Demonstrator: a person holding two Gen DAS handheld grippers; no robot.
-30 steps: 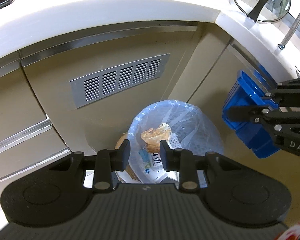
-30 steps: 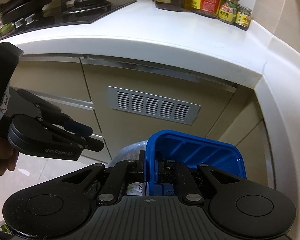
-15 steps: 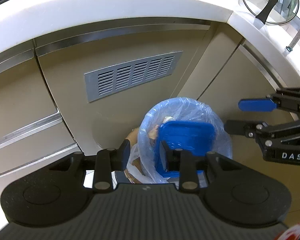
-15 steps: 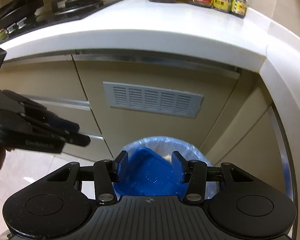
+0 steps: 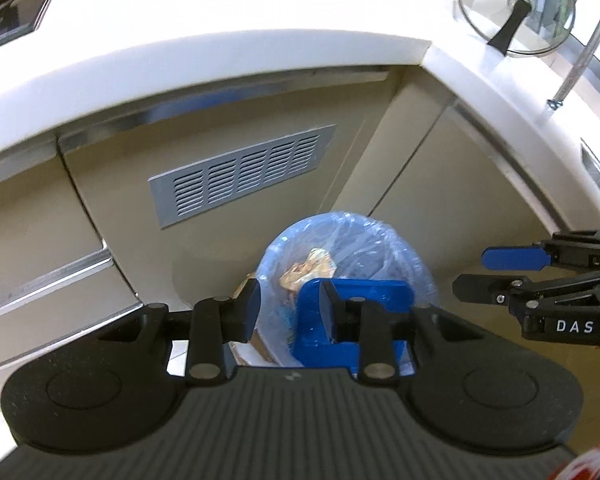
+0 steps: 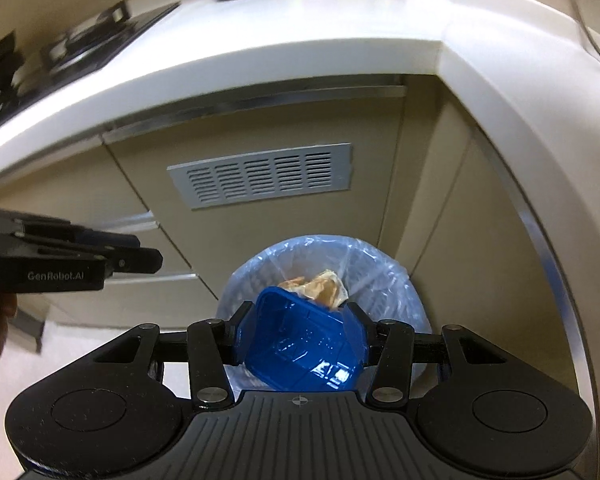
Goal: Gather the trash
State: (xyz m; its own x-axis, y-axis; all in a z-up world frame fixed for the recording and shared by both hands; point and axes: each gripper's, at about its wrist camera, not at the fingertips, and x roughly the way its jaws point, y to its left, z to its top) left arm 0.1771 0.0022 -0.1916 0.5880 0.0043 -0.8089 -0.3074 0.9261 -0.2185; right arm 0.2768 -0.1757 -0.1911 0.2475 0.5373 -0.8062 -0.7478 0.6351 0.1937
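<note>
Broad white stone-like countertop (image 5: 220,60), smooth and round-edged, bending around an inner corner. Below it, flat beige matte cabinet fronts (image 5: 112,184) edged with brushed-metal strips. On the middle panel, a long grey metal vent grille (image 5: 242,176) with rows of narrow slots.

On the floor in the corner, a round bin lined with a thin, crinkled, translucent pale-blue plastic bag (image 5: 380,236), the bag's mouth folded out over the rim.

In the foreground of the left wrist view, the black ribbed-bodied left gripper (image 5: 288,308), hovering above the near edge of the bin, pointed steeply down; flat fingers (image 5: 250,304) parted by a modest gap, gripping nothing. Out to its right, level with the bin, the black right gripper (image 5: 470,274) with one blue-faced pad; jaws just now opening, spread apart, nothing pinched between them.

Inside the bag, toward the near side, a glossy blue moulded-plastic tray with rounded corners and ribbed walls (image 6: 300,340), tilted, free of both grippers; from the right wrist view merely seen through the gap between the parted fingers.

Far right on the counter, a round clear glass pot lid with a black knob (image 5: 512,8), propped upright.

Behind the tray, deeper in the bin, a crumpled tan paper wrapper (image 5: 308,268), creased and soft-looking
</note>
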